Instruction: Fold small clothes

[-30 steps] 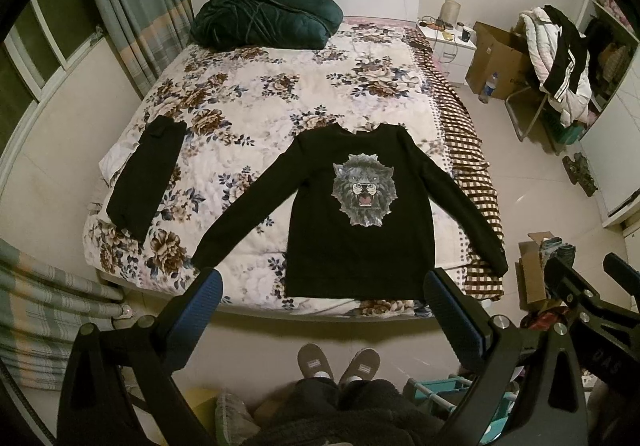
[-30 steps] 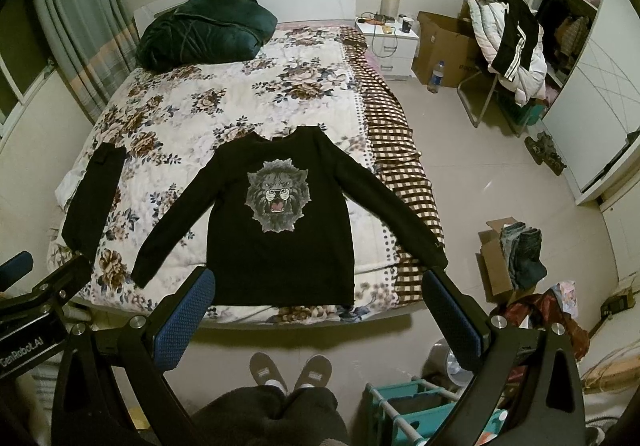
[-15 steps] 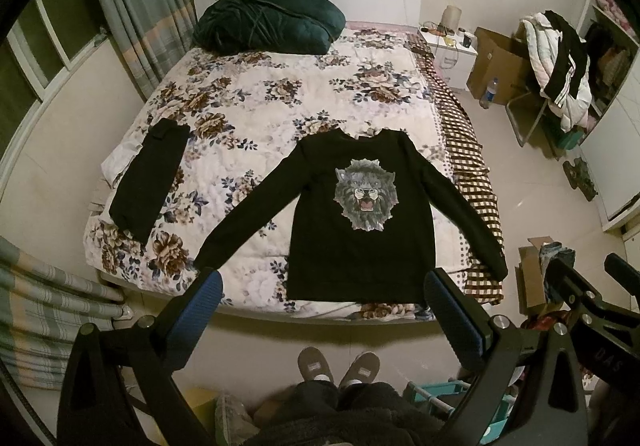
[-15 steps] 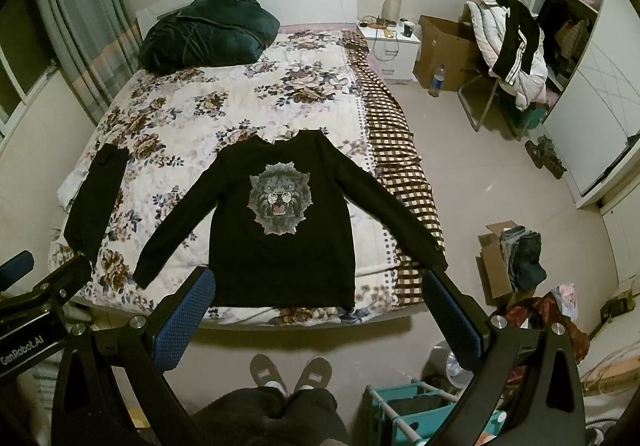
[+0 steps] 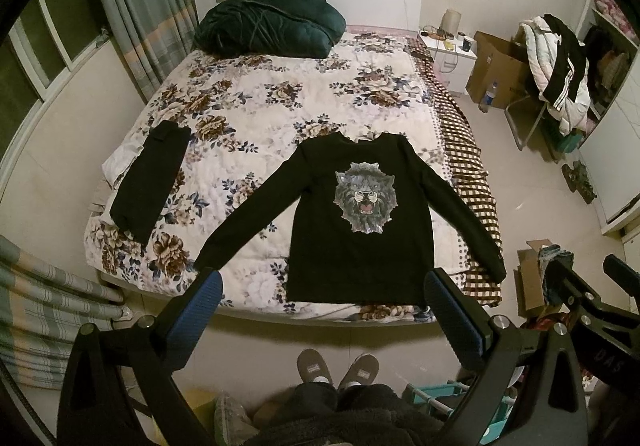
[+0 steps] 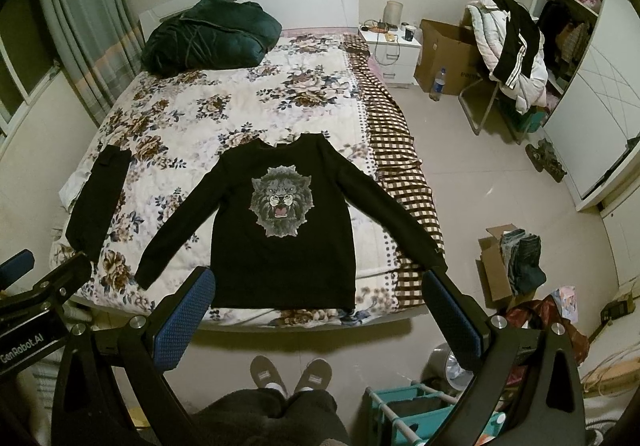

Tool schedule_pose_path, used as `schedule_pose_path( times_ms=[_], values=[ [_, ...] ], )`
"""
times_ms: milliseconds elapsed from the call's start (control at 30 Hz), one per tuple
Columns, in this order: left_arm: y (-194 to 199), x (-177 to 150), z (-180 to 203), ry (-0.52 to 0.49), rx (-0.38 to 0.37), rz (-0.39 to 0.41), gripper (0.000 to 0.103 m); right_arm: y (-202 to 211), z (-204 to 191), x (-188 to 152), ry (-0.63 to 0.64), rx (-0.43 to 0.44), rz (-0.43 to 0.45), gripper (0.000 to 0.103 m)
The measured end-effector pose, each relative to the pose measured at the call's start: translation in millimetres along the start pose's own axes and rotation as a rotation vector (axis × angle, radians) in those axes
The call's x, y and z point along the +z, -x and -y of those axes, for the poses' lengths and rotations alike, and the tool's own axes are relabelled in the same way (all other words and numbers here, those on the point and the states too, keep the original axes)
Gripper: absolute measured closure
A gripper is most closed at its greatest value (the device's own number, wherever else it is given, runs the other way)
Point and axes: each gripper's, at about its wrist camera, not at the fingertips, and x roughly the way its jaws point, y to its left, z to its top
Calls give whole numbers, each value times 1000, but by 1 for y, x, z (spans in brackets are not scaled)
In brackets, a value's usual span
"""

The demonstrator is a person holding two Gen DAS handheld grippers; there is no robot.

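Note:
A black long-sleeved sweatshirt (image 5: 360,246) with a grey lion print lies flat, front up, sleeves spread, at the foot of a floral-quilted bed (image 5: 260,117); it also shows in the right wrist view (image 6: 280,262). A folded black garment (image 5: 150,181) lies at the bed's left edge, also in the right wrist view (image 6: 98,201). My left gripper (image 5: 324,310) is open and empty, held high above the floor before the bed. My right gripper (image 6: 320,310) is open and empty, beside it to the right.
A dark green duvet (image 5: 268,25) is bunched at the headboard. A checked sheet (image 5: 472,181) hangs off the bed's right side. A nightstand (image 6: 394,45), cardboard boxes (image 6: 444,57), a chair piled with coats (image 6: 508,49) and a teal rack (image 6: 408,410) stand on the right. My slippered feet (image 6: 290,370) are below.
Both views have shifted slightly, with the bed sliding a little lower in frame. The clothes have not moved and both grippers stay open.

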Motion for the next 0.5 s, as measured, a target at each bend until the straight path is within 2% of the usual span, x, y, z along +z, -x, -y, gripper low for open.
schedule_pose_path(
  times_ms=[67,133,233,500],
  values=[
    [0,-2,-3,-1,-1,-1,0,-1,0,0,-1,2,0,0],
    [0,0,-1,0,1,-1,0,21,-8,-1,2,6,1,0],
    [12,4,1,2,-1,0,0,22,-10,1,5,9,-1,0],
    [15,3,-4,8,-2,0,0,23,-11,-3,5,15,-4,0]
  ],
)
